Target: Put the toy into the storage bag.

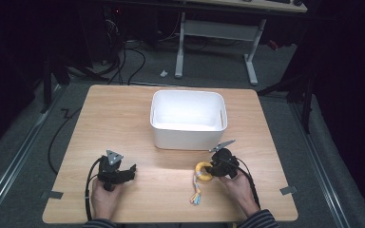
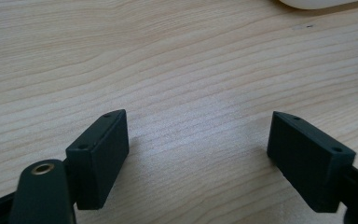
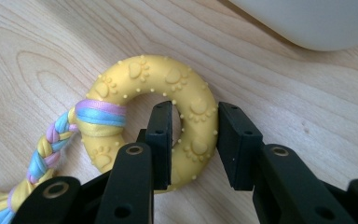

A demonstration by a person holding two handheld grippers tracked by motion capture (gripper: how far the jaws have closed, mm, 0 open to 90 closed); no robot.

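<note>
Your left gripper (image 1: 132,169) sat at about 8 o'clock on the table (image 1: 123,109), jaws wide apart with nothing between them but bare wood, as the left gripper view confirmed. It was well apart from the toy.

Moving right: the yellow ring (image 3: 168,93) lay flat at roughly 5 o'clock, near the front wall of the white bin (image 1: 188,137). Its braided rope tail (image 1: 196,192) ran off toward 6 o'clock, so the toy's long axis pointed at your edge of the table.

Your right gripper (image 1: 211,167) came at the ring from its 3 o'clock side. One jaw stood inside the hole, the other outside, closed onto the ring's band; the pads looked pressed on it, so grip taken.

Key relation: the bin was at 11 to 12 o'clock from the ring, close by, its rim above the toy. Judgement: the move needs a lift first, then forward over the near wall; the tail could drag or catch on the rim. Open table lay left of the ring; the table's right edge was nearer.
</note>
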